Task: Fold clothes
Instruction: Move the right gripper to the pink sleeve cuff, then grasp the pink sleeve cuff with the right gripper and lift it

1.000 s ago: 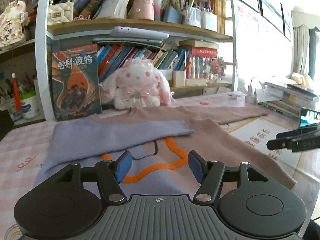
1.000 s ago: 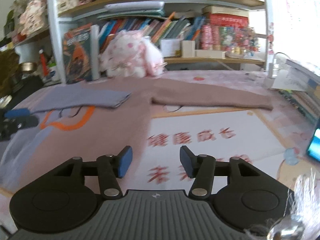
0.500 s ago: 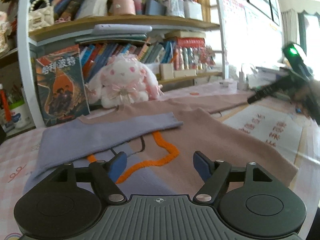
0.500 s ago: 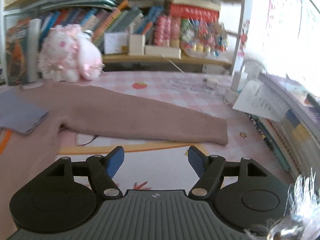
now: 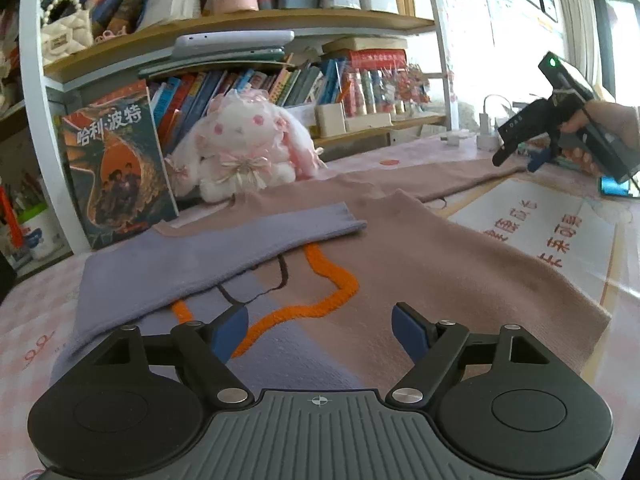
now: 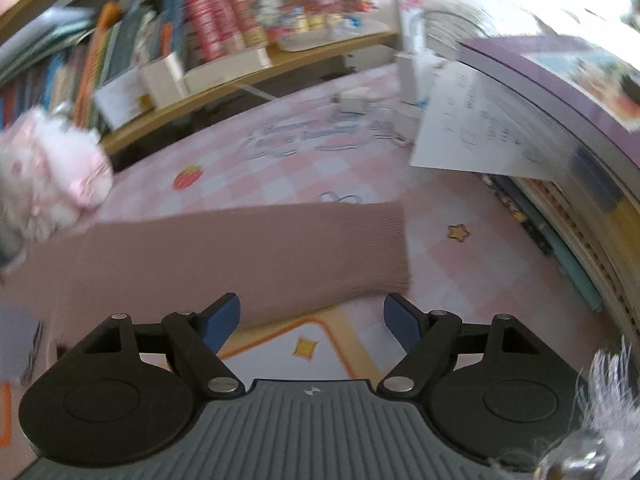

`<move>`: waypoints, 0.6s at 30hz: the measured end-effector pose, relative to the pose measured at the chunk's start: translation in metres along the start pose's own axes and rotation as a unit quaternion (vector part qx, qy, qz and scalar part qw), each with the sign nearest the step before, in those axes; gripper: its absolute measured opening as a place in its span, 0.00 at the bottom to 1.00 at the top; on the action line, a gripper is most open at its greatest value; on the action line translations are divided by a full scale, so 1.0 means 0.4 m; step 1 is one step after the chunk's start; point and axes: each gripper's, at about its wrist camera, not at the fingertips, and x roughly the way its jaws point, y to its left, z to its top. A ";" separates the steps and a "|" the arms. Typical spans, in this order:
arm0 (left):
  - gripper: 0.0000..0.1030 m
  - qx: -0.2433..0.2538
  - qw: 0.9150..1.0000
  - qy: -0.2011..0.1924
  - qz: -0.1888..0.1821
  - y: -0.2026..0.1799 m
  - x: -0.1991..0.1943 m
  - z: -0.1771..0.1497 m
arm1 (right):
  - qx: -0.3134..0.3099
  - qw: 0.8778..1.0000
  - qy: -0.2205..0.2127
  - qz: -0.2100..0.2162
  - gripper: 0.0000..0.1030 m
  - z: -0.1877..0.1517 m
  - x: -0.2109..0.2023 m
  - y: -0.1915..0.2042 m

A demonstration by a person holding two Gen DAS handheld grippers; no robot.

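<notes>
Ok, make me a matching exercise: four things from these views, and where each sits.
Things:
1. lilac sleeve
2. pink sleeve
3. plush rabbit
4. orange outline

Places:
A. stitched on the sweater's front
B. against the shelved books
C. folded across the sweater's body
D. stretched flat on the checked cloth

Pairs: 1-C, 2-D, 3-B, 4-A

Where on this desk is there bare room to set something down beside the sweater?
Bare checked tablecloth lies between the pink sleeve and the shelf. Another patch with a star print sits between the cuff and the book stack. The plush rabbit crowds the shelf's left; the sweater body fills the middle.
</notes>
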 end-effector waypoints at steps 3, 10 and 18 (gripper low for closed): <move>0.79 -0.014 1.000 0.001 0.001 0.012 0.001 0.001 | 0.027 1.000 -0.003 0.002 0.75 0.011 0.010 -0.026; 0.79 -0.031 0.999 0.002 0.009 0.025 0.002 0.001 | 0.165 0.981 -0.028 0.100 0.63 0.031 0.035 -0.098; 0.79 -0.021 1.000 0.019 0.011 0.019 0.016 0.004 | 0.199 0.975 -0.055 0.077 0.19 0.029 0.067 -0.111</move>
